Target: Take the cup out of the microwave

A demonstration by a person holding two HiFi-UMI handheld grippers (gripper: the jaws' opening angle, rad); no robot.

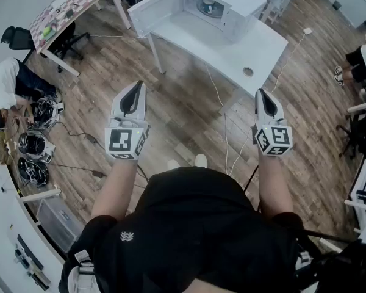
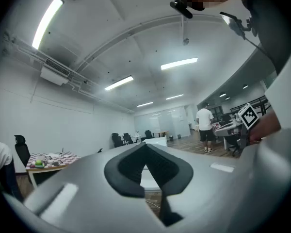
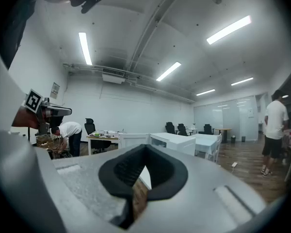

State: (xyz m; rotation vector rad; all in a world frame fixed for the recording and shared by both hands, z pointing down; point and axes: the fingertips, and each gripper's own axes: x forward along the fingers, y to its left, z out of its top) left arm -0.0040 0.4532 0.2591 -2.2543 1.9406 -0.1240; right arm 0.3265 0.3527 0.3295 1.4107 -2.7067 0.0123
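The cup [image 1: 207, 6] sits inside the microwave [image 1: 232, 2], on its turntable, and nothing touches it. The microwave stands at the far edge of the white desk [image 1: 232, 50], and its door [image 1: 155, 11] is swung wide open over the desk's left edge. A small round thing [image 1: 248, 72] lies alone on the desk near its front edge; what it is cannot be made out. A thin cable [image 1: 222, 112] trails from the desk's front edge across the wooden floor [image 1: 183, 115].

The person stands well back from the desk with both arms stretched forward and both grippers held level over the floor, well apart from each other. The left gripper [image 1: 136, 92] is clenched: in the left gripper view its dark pads [image 2: 131, 166] meet at the tips with nothing between them. The right gripper [image 1: 265, 97] is likewise clenched and empty; in the right gripper view its pads [image 3: 123, 171] are pressed together at the tips.
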